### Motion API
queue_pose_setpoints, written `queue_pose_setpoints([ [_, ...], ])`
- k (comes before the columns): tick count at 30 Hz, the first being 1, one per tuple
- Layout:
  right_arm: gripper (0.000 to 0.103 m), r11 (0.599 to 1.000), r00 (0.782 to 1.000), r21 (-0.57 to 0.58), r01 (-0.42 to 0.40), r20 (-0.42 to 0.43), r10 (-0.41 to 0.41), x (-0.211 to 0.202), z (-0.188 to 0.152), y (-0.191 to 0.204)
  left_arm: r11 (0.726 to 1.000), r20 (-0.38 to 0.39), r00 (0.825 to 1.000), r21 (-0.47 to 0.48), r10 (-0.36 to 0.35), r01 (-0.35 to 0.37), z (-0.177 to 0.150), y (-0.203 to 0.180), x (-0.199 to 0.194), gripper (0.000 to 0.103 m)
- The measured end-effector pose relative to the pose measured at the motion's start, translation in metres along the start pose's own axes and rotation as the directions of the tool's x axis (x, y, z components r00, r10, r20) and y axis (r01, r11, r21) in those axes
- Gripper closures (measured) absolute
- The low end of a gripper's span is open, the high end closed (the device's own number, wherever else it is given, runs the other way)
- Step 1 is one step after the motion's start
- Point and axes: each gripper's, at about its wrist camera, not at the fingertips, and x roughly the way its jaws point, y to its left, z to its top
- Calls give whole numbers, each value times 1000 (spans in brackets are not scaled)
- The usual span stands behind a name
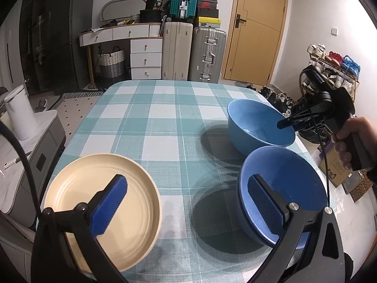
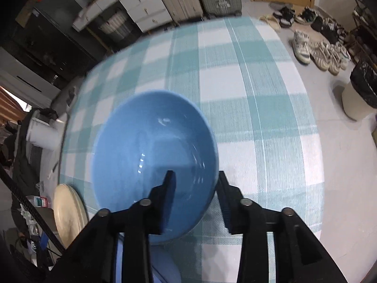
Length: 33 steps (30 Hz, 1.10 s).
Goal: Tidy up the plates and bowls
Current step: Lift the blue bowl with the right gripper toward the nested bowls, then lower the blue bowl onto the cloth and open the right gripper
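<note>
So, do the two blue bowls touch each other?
Cannot tell. In the left wrist view the near blue bowl overlaps the far blue bowl, hiding any gap; the right wrist view shows no clearer boundary.

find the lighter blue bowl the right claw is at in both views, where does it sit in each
Left wrist view: the lighter blue bowl sits right of centre, behind the darker blue bowl, with the right claw at its right rim.
Right wrist view: it fills the lower centre, its rim between the claw's parted fingers.
Shared landmark: the cream plate, lower left in both.
</note>
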Motion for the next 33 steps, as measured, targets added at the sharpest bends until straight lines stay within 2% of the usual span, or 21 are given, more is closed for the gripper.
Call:
queue_pose_setpoints([
  [3,51,999,998,-33,14,60,-12,-15,-2,4,1000,-1,1000,6,0,0,2,0,1,0],
  [6,47,996,988,-47,77,141,-70,-36,-7,6,1000,28,999,-5,30,-30,6,6,-2,0],
  [8,45,996,981,-70,56,188,-41,-52,-13,8,999,39,999,-28,35,-34,8,12,-3,0],
  [10,39,992,967,-102,73,250,-46,-70,-21,13,999,-1,1000,-29,22,-22,11,15,5,0],
  [11,35,990,956,-117,81,289,-44,-81,-26,16,999,-17,999,-26,30,-30,12,16,8,0],
  [12,26,988,945,-123,93,325,-48,-90,-32,19,999,-18,999,-27,44,-45,14,17,9,0],
  [13,20,987,925,-131,98,378,-41,-102,-41,23,998,-12,999,-30,52,-52,15,17,8,0],
  [16,16,981,871,-180,73,491,25,-132,-71,38,997,33,998,-58,55,-53,22,18,-2,0],
  [20,5,966,816,-235,110,576,47,-155,-108,61,995,87,991,-37,99,-96,34,8,-15,0],
  [26,2,964,749,-254,83,653,107,-178,-170,82,990,101,985,-29,142,-139,50,-7,-24,0],
  [29,1,959,705,-251,135,704,85,-179,-198,91,990,139,980,-26,141,-139,53,-15,-33,0],
  [30,1,956,696,-238,174,716,52,-177,-205,95,989,158,976,-23,149,-147,55,-18,-36,0],
  [33,1,946,685,-247,211,727,37,-168,-216,105,986,201,966,-7,165,-167,59,-25,-44,0],
])
